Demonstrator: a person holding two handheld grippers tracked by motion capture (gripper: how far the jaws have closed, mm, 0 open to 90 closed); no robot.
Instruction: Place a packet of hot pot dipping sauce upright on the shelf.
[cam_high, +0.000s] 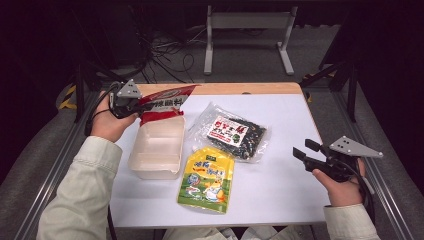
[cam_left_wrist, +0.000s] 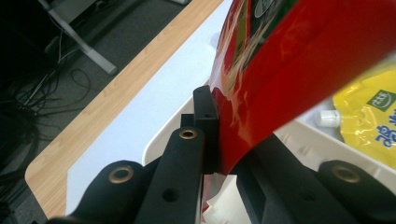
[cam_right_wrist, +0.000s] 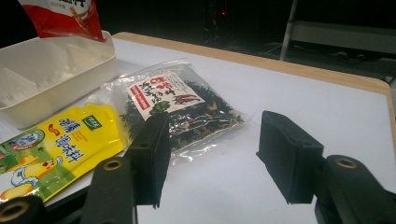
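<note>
Red pouch (cam_high: 162, 102): glossy, white label panel with print (illegible), clamped tight in left gripper (cam_high: 131, 104), hanging over the far end of white tray (cam_high: 156, 165). Right gripper (cam_high: 302, 150): jaws apart, empty.

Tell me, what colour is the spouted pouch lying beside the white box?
Yellow, with cartoon print; the spouted pouch shows best in the high view.
</note>
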